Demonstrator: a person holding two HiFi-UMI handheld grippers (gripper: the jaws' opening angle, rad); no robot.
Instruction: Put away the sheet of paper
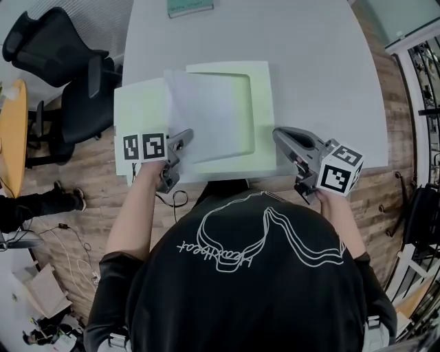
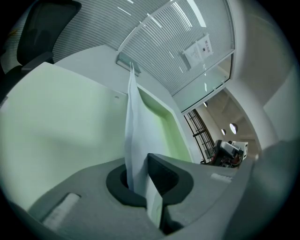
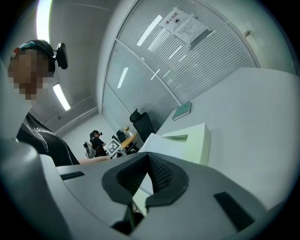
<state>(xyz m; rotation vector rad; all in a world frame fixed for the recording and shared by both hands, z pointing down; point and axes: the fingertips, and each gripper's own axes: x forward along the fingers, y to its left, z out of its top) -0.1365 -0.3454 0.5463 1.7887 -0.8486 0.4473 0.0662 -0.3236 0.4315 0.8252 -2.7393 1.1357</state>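
Note:
A white sheet of paper (image 1: 206, 113) hangs slanted over a shallow pale green box (image 1: 265, 103) on the white table (image 1: 323, 75). My left gripper (image 1: 184, 137) is shut on the sheet's near edge. In the left gripper view the paper (image 2: 133, 126) rises on edge from between the closed jaws of the left gripper (image 2: 145, 173), with the box (image 2: 159, 117) behind it. A flat pale green lid (image 1: 137, 110) lies to the left of the box. My right gripper (image 1: 278, 134) hovers at the box's near right corner, shut and empty. In the right gripper view the right gripper (image 3: 143, 180) points past the box (image 3: 187, 140).
A teal notebook (image 1: 189, 7) lies at the table's far edge. Black office chairs (image 1: 62, 62) stand off the table's left side, beside an orange table (image 1: 14, 130). The table's near edge runs just under both grippers. A black railing (image 1: 426, 75) is at the right.

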